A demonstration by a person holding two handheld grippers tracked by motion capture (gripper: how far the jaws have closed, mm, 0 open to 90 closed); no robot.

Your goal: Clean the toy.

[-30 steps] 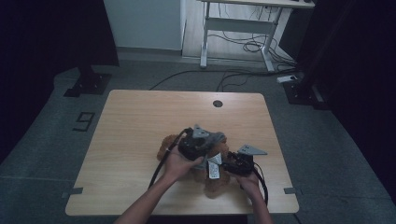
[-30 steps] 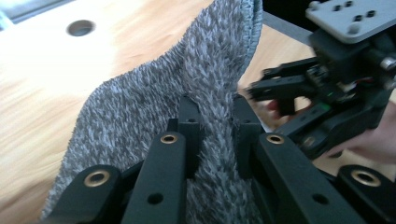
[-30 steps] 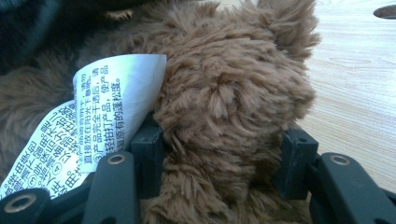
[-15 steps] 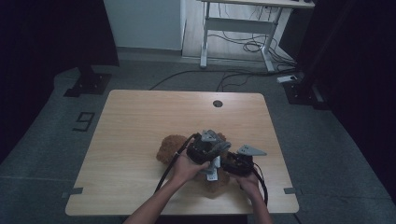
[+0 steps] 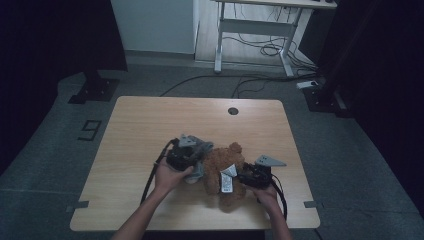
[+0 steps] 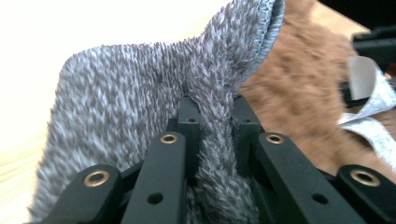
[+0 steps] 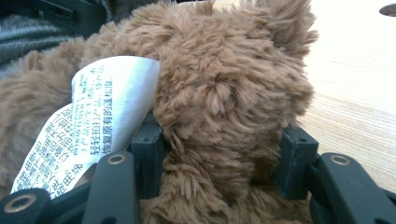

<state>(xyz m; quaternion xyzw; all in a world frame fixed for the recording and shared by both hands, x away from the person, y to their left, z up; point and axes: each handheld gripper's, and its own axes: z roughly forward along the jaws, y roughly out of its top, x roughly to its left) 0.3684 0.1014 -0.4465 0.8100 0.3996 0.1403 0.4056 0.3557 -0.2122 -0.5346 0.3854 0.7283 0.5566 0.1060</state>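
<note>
High view: wooden table (image 5: 150, 125), with the brown teddy bear (image 5: 220, 165) lying near its 5 o'clock edge. Your right gripper (image 5: 252, 176) sits at the bear's 3 o'clock, jaws about half open and pressed onto a plush limb beside the white care label (image 5: 228, 178). Your left gripper (image 5: 186, 156), at the bear's 9 o'clock, has its jaws pinched nearly shut on a fold of grey knit garment (image 6: 140, 107). Risks: the thin fold could slip from the pinch if you tug sideways; the squashy plush could work loose, letting the bear drag.
</note>
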